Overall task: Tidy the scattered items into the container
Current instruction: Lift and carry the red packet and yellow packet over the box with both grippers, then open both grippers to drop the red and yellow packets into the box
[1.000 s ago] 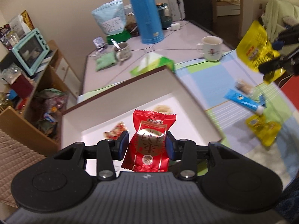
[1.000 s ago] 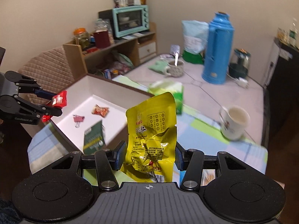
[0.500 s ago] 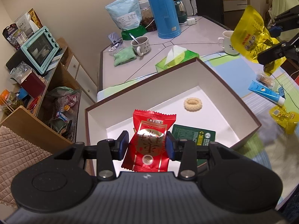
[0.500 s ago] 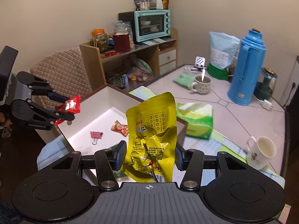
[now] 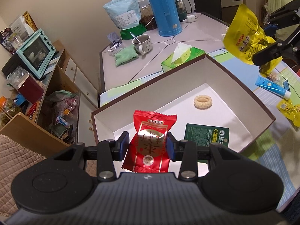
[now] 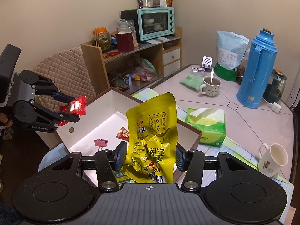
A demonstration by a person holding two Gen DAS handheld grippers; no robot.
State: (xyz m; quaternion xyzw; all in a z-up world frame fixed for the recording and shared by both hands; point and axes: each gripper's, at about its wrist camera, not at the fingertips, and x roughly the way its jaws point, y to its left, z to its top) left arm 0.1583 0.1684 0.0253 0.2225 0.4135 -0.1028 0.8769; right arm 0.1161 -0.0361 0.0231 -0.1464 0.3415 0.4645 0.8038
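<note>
Left gripper point(image 5: 147, 146) clamps a red foil sachet point(image 5: 150, 140) above the white open box point(image 5: 243, 86); right gripper point(image 6: 149, 156) pinches a crumpled yellow pouch point(image 6: 152, 140). Only the right view, lower centre, shows a pink binder clip point(image 6: 101, 142); box floor partly hidden.

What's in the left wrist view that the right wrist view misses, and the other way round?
Only the left wrist view shows the ring cookie in the box, plus the blue tube and a yellow sachet still out on the cloth. Only the right wrist view shows the pink binder clip, a small red candy and the white mug. Both show the box, the red packet in the left gripper and the yellow packet in the right gripper.
</note>
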